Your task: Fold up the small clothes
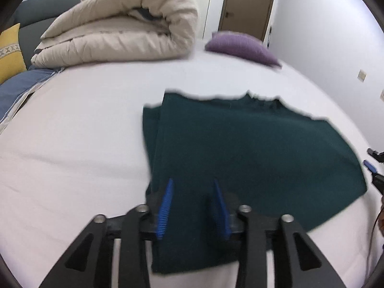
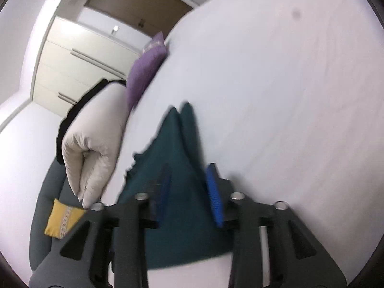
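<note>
Your left gripper [image 1: 193,182] hangs over the near edge of the dark green garment [image 1: 252,148], its blue pads [image 1: 165,204] spread apart with cloth beneath them, not pinched. The garment lies flat on the white bed sheet [image 1: 84,132], folded along its nine o'clock side. At eleven o'clock sits the rolled beige duvet [image 1: 120,26], at one o'clock the purple cushion [image 1: 240,45]. Your right gripper [image 2: 189,170] also stands parted above the garment; the blur hides any contact.

garment [image 1: 252,148] | dk green, partly folded, left edge doubled over | flat on white bed [image 1: 84,132]
</note>
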The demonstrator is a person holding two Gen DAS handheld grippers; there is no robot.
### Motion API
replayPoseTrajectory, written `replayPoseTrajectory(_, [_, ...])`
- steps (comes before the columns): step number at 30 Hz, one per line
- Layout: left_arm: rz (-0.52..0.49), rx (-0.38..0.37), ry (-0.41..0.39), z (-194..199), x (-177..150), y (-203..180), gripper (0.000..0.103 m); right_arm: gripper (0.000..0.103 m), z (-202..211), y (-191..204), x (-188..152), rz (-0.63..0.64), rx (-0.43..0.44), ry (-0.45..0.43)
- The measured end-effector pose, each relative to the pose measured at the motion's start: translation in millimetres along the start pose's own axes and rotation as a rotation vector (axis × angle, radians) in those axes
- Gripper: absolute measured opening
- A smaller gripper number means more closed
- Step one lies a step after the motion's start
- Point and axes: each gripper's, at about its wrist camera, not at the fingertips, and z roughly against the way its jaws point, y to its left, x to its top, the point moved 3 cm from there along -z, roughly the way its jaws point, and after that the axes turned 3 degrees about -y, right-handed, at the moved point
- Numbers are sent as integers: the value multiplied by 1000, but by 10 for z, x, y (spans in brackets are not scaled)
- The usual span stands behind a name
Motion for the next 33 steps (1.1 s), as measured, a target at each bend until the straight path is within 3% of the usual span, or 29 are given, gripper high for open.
replayPoseTrajectory(2, [-17,-6,-30,-22,148,-56,56,47,-170,356,-8,77,31,49])
replayPoseTrajectory(4, [-38,-9,-51,-120,245,-96,62,51,-475,761,-149,172,57,136])
replayPoseTrajectory(7, [-57,11,-22,-392,242,-62,62,57,-1072,1366,-480,327,87,260])
replayPoseTrajectory(10, [-28,-5,25,-577,133,39,62,57,-1659,1693,-826,334,156,377])
replayPoseTrajectory(12, [-25,-7,32,-585,145,38,62,56,-2042,1623,-960,309,123,441])
replayPoseTrajectory(14, [-18,-6,35,-594,137,52,62,38,-2175,1536,-931,310,125,393])
replayPoseTrajectory(16, [-3,-12,39,-603,130,81,62,27,-2133,1366,-762,282,122,360])
replayPoseTrajectory(19, [32,-4,51,-608,115,161,62,27,-1997,983,-333,207,64,248])
replayPoseTrajectory(21, [63,-25,58,-618,98,215,62,22,-1751,664,-4,124,36,178])
replayPoseTrajectory(23, [68,-28,60,-617,103,220,62,25,-1459,474,249,102,-23,115])
replayPoseTrajectory(24, [64,-20,56,-599,109,209,62,27,-1323,410,364,113,-62,92])
replayPoseTrajectory(28, [50,10,27,-464,145,137,61,64,-739,378,448,192,-153,41])
replayPoseTrajectory(31, [61,-37,20,-371,159,48,61,69,-393,328,393,223,-188,6])
replayPoseTrajectory(33, [52,-91,4,-299,150,-64,61,69,-199,202,338,177,-194,13])
